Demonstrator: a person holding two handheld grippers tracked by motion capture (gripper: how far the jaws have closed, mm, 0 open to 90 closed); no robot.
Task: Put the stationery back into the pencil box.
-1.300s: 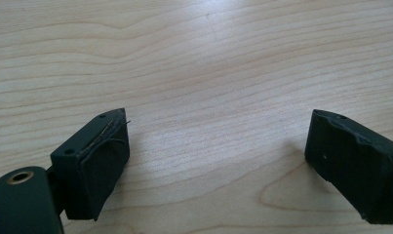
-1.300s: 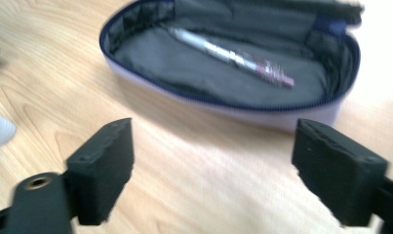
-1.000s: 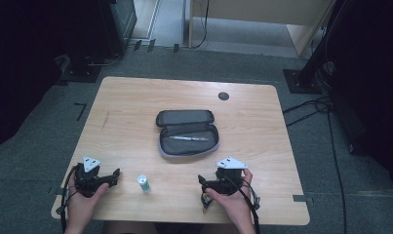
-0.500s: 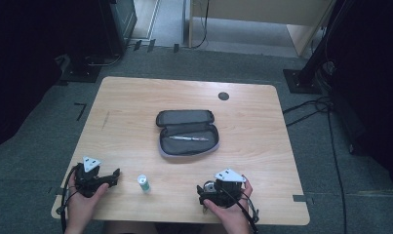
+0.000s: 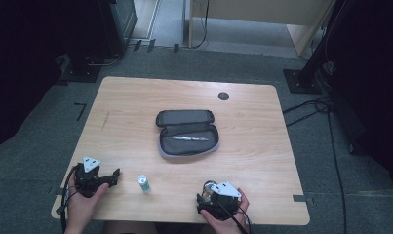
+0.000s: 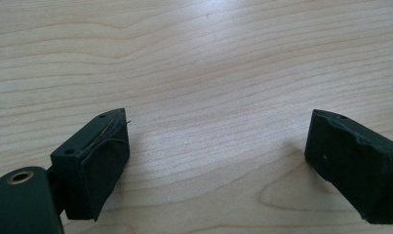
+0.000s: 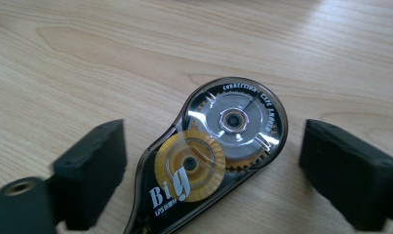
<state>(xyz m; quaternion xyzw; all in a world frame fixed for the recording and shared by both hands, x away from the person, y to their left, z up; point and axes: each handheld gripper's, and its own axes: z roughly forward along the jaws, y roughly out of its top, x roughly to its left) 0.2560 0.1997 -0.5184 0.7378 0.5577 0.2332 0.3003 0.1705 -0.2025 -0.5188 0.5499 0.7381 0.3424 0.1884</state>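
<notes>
A correction tape dispenser (image 7: 211,161) is lying flat on the wooden table (image 5: 135,102), sitting between the right gripper (image 7: 211,170) fingers, which have just been closing but are standing apart, not touching it. The left gripper (image 6: 216,161) is resting spread wide, holding nothing.

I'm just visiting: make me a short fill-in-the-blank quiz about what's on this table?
1. The grey pencil case lies unzipped with a ____ inside.
2. Between the right tongs lies a correction ____ dispenser.
3. Between the left tongs is bare ____.
4. The small green-and-white tube stands nearer the ____ tongs.

Missing words: pen; tape; table; left
</notes>
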